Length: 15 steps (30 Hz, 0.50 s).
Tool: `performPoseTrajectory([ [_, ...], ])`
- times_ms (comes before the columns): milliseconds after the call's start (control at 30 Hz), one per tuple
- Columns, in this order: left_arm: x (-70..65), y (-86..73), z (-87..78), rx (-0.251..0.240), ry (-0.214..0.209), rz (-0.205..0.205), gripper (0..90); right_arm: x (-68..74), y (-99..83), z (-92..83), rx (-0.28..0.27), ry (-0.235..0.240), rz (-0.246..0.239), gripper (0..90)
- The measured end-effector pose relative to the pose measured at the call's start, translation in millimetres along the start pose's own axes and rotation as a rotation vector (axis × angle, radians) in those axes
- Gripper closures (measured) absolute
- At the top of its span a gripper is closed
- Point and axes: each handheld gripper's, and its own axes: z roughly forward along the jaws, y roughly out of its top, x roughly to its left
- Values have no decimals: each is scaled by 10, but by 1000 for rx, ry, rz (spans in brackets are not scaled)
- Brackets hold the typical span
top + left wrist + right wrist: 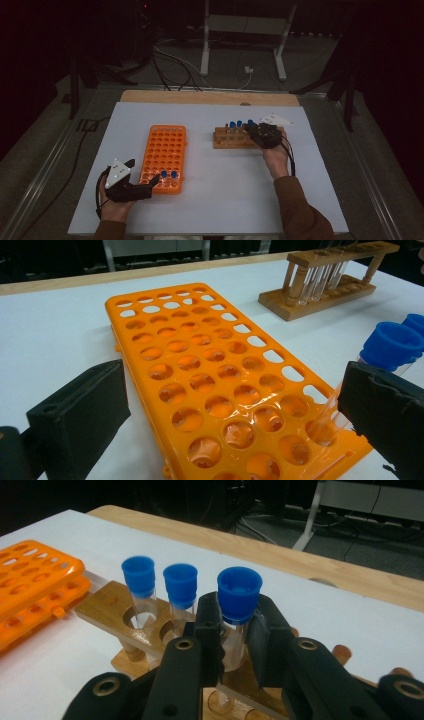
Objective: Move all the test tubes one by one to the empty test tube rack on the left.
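The right tool [235, 645] is clenched on a blue-capped tube [239, 597] standing in the wooden rack [231, 140] at the far right of the white worktop [220, 200]. Two more capped tubes [139, 580] stand just beside it in that rack, three in all. The left tool [240, 410] is released, its jaws wide apart over the near end of the orange rack [200, 365], which holds two capped tubes [169, 175] at its near right corner. The two racks stand well apart.
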Motion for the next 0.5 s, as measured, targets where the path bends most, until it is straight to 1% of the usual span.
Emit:
performPoseTrajectory([
  [133, 3, 0, -5, -1, 3, -3, 7, -25, 30, -56, -24, 14, 22, 771],
  [333, 6, -2, -8, -2, 5, -5, 7, -15, 91, -128, -43, 14, 5, 772],
  [500, 7, -3, -9, -2, 4, -8, 8, -9, 176, -209, -57, 12, -11, 772],
])
